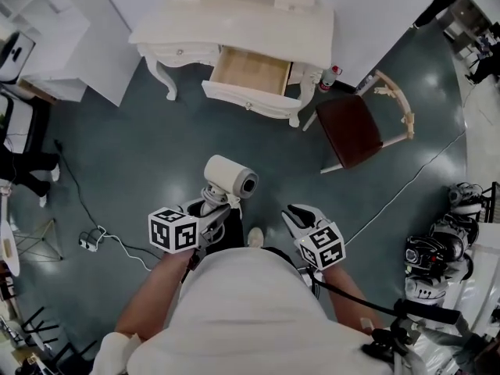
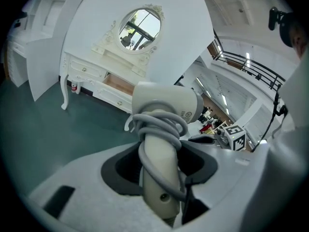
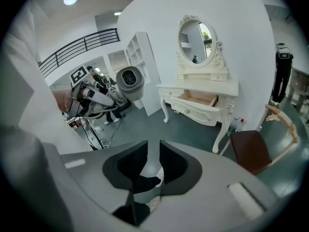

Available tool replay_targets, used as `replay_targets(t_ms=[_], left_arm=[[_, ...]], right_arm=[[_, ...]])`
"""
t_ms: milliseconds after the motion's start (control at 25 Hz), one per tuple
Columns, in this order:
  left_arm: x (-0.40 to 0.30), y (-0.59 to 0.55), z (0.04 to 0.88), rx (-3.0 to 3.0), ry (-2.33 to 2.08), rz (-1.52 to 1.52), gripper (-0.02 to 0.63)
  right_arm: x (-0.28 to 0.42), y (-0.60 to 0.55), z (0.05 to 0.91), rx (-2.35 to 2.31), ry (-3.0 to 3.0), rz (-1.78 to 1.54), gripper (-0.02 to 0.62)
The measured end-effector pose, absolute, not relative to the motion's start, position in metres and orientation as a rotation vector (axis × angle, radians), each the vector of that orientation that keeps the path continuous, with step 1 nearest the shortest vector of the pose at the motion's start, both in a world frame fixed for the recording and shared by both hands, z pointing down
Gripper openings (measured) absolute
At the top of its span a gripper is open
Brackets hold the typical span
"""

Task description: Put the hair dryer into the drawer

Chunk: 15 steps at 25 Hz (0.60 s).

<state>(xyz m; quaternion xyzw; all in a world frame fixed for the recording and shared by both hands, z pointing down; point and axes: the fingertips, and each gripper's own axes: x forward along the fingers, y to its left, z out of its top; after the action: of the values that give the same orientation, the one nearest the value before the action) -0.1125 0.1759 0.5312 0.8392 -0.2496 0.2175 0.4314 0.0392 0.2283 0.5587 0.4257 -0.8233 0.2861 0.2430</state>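
I hold a cream hair dryer (image 1: pixel 231 177) upright by its handle, its grey cord (image 2: pixel 159 122) wound round the handle, with my left gripper (image 1: pixel 216 203) shut on it. In the left gripper view the handle (image 2: pixel 158 178) fills the space between the jaws. The open wooden drawer (image 1: pixel 251 72) of the white dressing table (image 1: pixel 234 30) lies ahead across the floor. My right gripper (image 1: pixel 294 210) hangs beside the left one with nothing in it; its jaws stand a narrow gap apart (image 3: pixel 153 151). The right gripper view also shows the hair dryer (image 3: pixel 129 82) at the left and the drawer (image 3: pixel 199 99).
A brown-seated chair (image 1: pixel 351 128) stands right of the dressing table, with a bottle (image 1: pixel 330 77) by the table leg. A white cable and plug block (image 1: pixel 91 241) lie on the floor at the left. Helmets and gear (image 1: pixel 437 255) are piled at the right. White shelving (image 1: pixel 48 37) stands far left.
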Motion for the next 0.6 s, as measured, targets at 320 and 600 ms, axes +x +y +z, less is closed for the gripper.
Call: replay_targets(t_ms=[320, 600], left_arm=[[-0.087, 0.073, 0.527, 2.142, -0.515, 0.554, 0.207], [-0.097, 0.005, 0.53, 2.183, -0.469, 0.591, 0.207]], right_arm=[[0.054, 0.133, 0.538, 1.251, -2.183, 0.77, 0.08], [0.042, 0.061, 0.527, 1.292, -2.161, 0.737, 0.078]])
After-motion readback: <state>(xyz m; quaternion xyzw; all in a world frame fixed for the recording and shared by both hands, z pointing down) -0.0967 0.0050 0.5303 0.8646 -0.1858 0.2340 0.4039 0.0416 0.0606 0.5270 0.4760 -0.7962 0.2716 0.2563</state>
